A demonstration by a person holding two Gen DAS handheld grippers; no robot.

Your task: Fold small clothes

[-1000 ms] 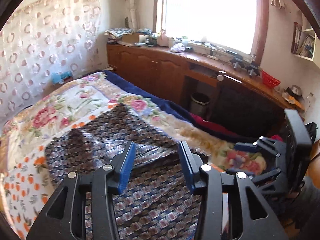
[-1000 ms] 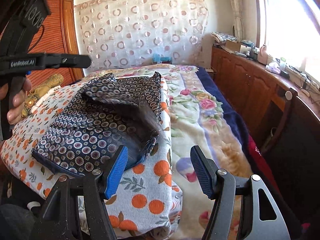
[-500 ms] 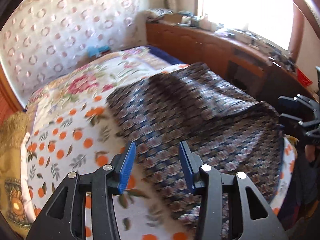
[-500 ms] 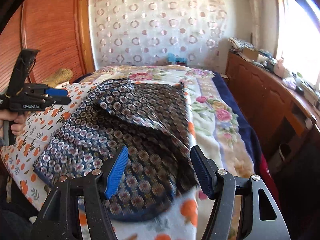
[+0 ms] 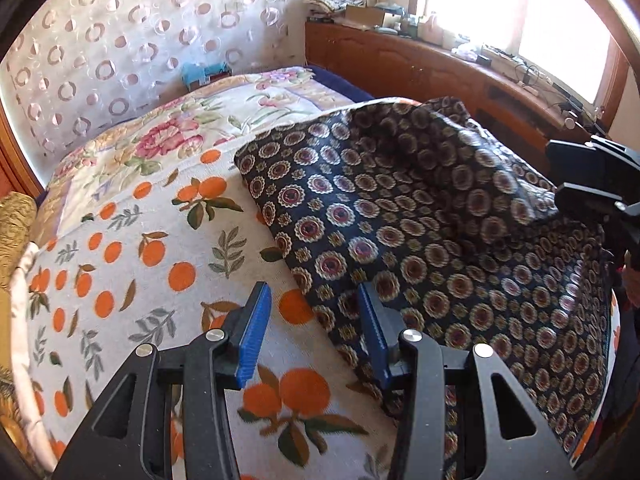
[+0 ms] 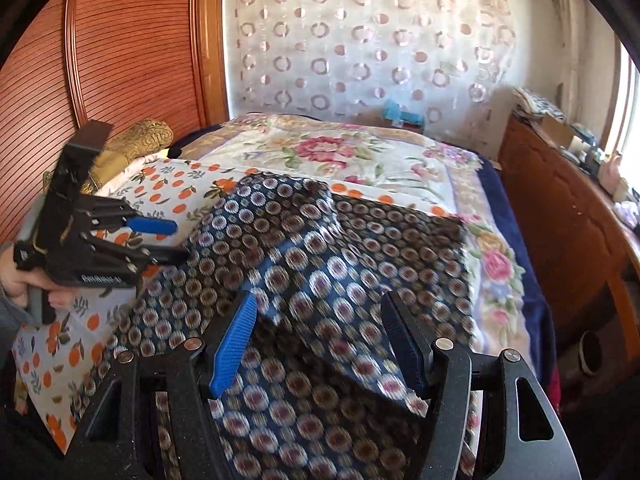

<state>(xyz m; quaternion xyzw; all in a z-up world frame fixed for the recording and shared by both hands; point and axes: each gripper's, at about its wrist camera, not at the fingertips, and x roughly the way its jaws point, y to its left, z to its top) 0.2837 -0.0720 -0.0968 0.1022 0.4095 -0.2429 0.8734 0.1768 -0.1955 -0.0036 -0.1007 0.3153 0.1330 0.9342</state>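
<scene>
Left wrist view: left gripper (image 5: 312, 320) fingers parted, nothing held, hovering over near edge of dark medallion-print garment (image 5: 420, 248) spread on orange-print sheet (image 5: 152, 264) on bed. Right wrist view: right gripper (image 6: 320, 340) fingers wide apart, over blurred raised garment fold, not pinching it; left gripper at left, in hand (image 6: 16, 276).

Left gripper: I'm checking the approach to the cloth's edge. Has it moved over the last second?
Yes. The left gripper swung away from the window, toward the garment's left edge over the orange-print sheet.
</scene>
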